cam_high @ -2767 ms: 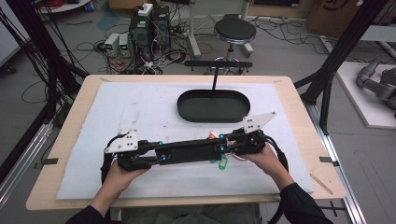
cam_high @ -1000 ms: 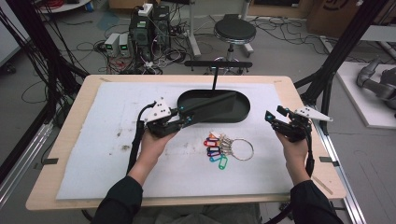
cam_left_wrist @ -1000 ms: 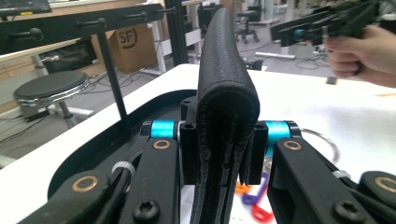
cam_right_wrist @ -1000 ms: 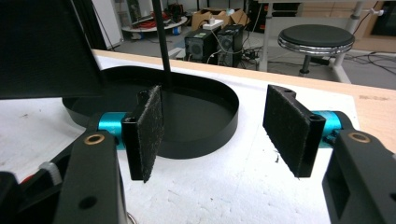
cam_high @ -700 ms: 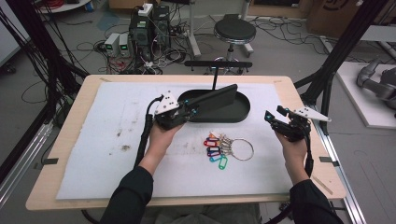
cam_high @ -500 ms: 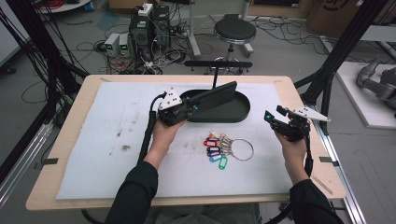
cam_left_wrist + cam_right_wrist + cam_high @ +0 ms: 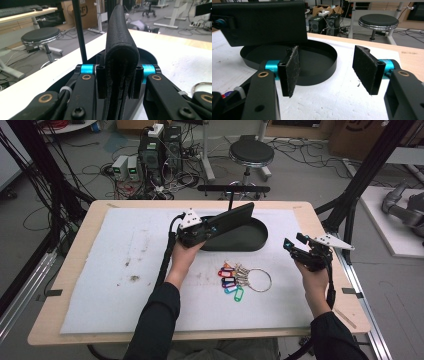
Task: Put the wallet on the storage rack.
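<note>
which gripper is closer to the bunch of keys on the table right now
Left. The left gripper, shut on a black pouch, is just beyond the keys; the right gripper hangs open, farther right.

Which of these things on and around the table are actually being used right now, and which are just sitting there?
In use:
left gripper, shut on the black wallet
black oval tray, under the wallet
right gripper, open and holding nothing

Just lying about:
key ring with coloured tags on the white mat
stool and computer boxes on the floor
</note>
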Tool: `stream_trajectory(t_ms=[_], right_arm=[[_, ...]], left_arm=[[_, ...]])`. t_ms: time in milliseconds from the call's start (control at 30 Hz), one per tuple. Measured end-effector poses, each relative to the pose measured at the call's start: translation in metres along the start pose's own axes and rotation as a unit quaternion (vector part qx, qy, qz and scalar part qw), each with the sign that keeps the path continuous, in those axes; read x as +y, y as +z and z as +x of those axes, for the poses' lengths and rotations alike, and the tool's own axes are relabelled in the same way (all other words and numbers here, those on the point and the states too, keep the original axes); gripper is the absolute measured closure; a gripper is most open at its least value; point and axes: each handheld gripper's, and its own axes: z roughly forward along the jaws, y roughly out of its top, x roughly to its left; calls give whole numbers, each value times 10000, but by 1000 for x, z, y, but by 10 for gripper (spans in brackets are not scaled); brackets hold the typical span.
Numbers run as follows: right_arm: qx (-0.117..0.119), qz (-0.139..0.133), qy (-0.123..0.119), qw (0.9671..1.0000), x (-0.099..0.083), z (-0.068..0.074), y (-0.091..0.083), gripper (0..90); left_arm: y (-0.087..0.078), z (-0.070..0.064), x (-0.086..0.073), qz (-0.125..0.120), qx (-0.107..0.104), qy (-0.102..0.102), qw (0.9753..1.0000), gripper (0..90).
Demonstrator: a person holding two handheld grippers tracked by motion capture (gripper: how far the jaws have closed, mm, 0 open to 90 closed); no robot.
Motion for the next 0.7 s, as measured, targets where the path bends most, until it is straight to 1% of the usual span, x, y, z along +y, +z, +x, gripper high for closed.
stream_trajectory(t_ms=[33,100,133,167,233,267,333,367,433,467,567,700], right_arm=[[0,2,15,10000,0,0,0,399],[6,12,14,10000,0,0,0,399],[9,6,-2,10000,-1,0,0,399],[9,6,-2,10000,-1,0,0,399],[19,9,0,10000,-1,0,1,399],[17,11,5,10000,-1,0,1,399],[23,9,-12,10000,-1,0,2,399],[33,19,-11,10000,-1,0,2,399],[34,32,-11,10000,-1,0,2,399],[29,32,-9,10000,-1,0,2,399],[23,23,9,10000,-1,-1,2,399],[23,24,21,10000,-1,-1,2,399]], left_arm=[[4,2,0,84,18,22,10000,737],[7,3,-1,110,42,32,9999,738],[12,5,-3,165,52,38,9998,737],[12,5,-3,165,52,38,9998,737],[19,7,-6,168,28,21,9999,737],[19,7,-6,168,28,21,9999,737],[23,7,-9,116,9,36,9999,737],[26,7,-11,80,-4,16,10000,737],[30,7,-15,46,-25,-98,9999,737],[34,7,-19,53,-69,-152,9998,737],[37,6,-21,109,-65,-102,9999,737],[41,7,-27,141,-66,-154,9998,737]])
